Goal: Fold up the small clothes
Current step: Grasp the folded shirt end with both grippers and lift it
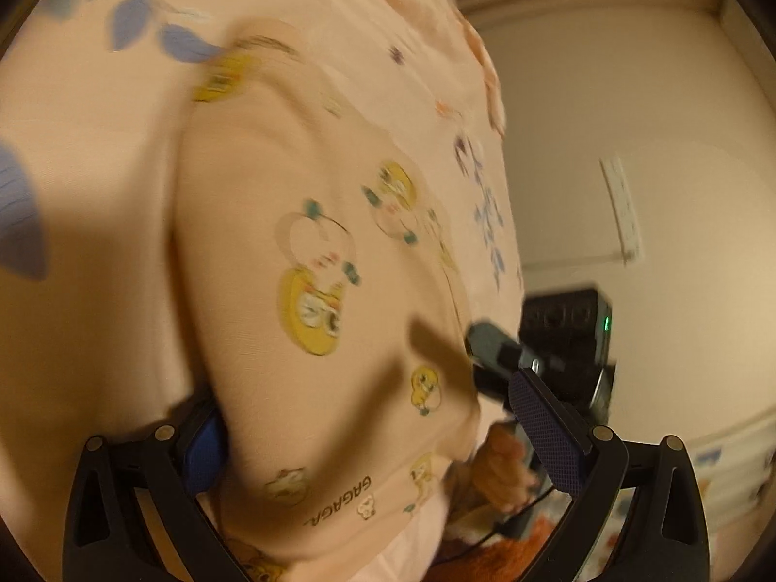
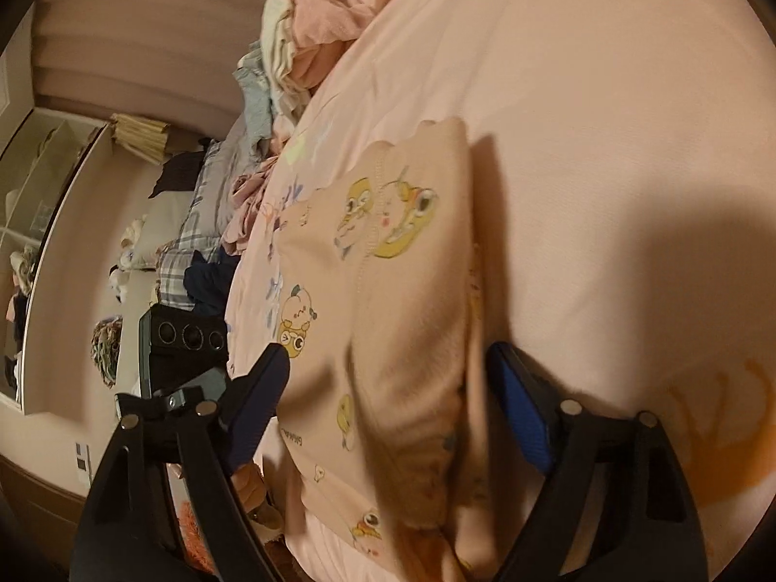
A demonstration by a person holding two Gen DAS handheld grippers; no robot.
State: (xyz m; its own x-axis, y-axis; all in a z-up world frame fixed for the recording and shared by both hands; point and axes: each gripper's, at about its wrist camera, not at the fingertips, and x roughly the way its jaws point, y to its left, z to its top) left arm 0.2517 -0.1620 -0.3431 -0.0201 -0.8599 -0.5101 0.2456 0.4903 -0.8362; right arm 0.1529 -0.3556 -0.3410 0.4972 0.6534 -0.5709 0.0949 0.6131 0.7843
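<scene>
A small peach garment (image 1: 310,291) printed with yellow cartoon ducks lies on a pink bedsheet (image 1: 87,252) with blue leaf prints, partly folded over itself. The left gripper (image 1: 383,446) stands wide, its fingers either side of the garment's near edge, pressing nothing that I can see. The right gripper (image 2: 388,388) is also spread wide, straddling the folded ridge of the cloth without pinching it. A heap of clothes (image 2: 310,53) sits at the far left of the bed.

Both wrist views look steeply down, close over the same garment (image 1: 310,291).
</scene>
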